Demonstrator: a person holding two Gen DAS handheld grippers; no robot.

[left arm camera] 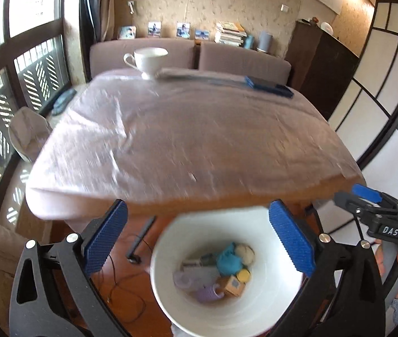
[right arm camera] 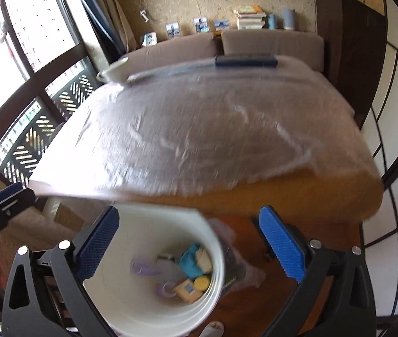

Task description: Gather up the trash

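Both jaws stood wide apart and gripped nothing. Between and below the left gripper point(left arm camera: 197, 241) sat a white bin point(left arm camera: 170, 241), holding a blue crumpled piece point(left arm camera: 228, 261), a yellow cap point(left arm camera: 243, 275), a small box point(left arm camera: 232, 285) and purple items. Seen from the right gripper point(right arm camera: 189, 244), the same bin point(right arm camera: 109, 295) lay toward the left jaw. Ahead of both stretched the plastic-covered counter point(left arm camera: 187, 140), with a white cup point(left arm camera: 149, 61) and a dark blue flat object point(left arm camera: 269, 86) at its far edge.

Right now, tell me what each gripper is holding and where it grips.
Nothing is held. The left gripper and the right gripper both hang open and empty above the white bin of trash.
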